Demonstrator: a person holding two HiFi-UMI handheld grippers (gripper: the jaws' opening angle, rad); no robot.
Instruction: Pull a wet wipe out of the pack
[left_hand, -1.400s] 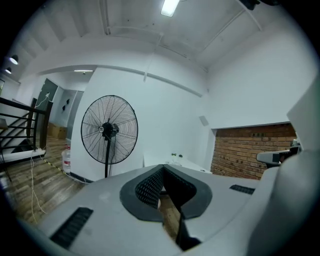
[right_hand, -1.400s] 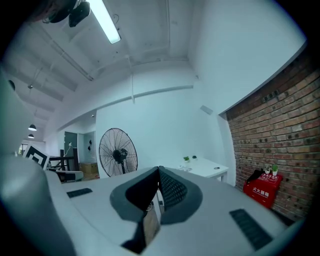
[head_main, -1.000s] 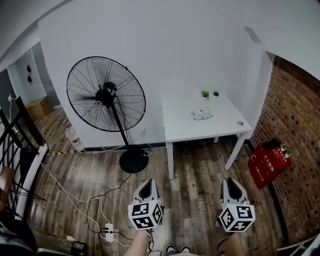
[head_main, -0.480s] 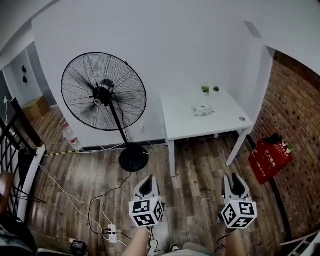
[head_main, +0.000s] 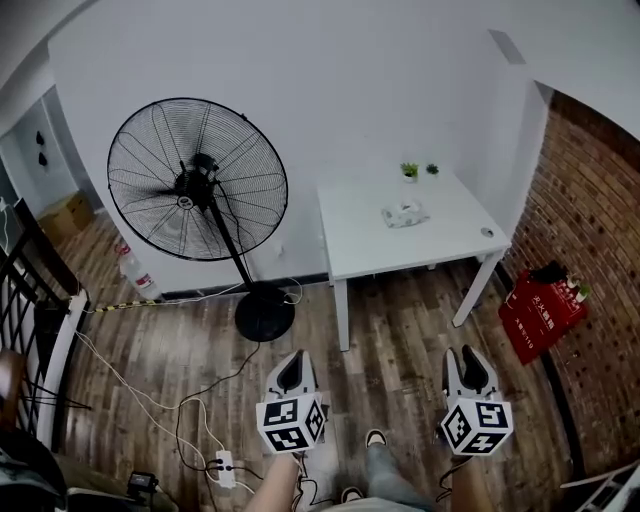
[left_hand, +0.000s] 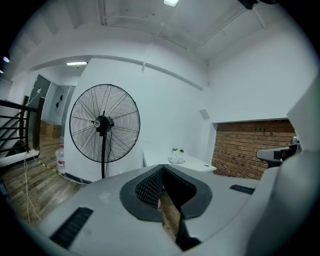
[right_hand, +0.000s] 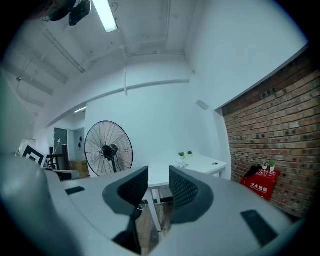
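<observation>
Two hand-held tools are seen low in the head view, the left tool (head_main: 292, 358) and the right tool (head_main: 461, 356). Both are carried above a dark wood-plank floor (head_main: 400, 330) and pointed toward a white rectangular worktop (head_main: 365, 245). The small pale soft wet-wipe pack (head_main: 404, 213) is seen lying flat near the middle of that worktop, well apart from both tools. Small green potted plants (head_main: 409, 171) are set at the far edge by the wall. A large black pedestal fan (head_main: 197, 180) is stood to the left of the worktop, and a red box (head_main: 540, 312) is placed by the brick wall on the right.

In the left gripper view the black ribbed pads (left_hand: 150, 187) are shown pressed together at their tips, with nothing pinched. Only floor is seen through the slit behind them. The worktop is seen small and far off.

In the right gripper view the pads (right_hand: 184, 189) are shown spread, with a clear gap and nothing held in it. The worktop is framed just beyond.

The step in hand is judged to be the approach; no part of the pull is begun. Before anything else, the worktop must be walked up to. After that, the pack would probably need to be steadied by one tool while the wipe at its opening is pinched by the other.
</observation>
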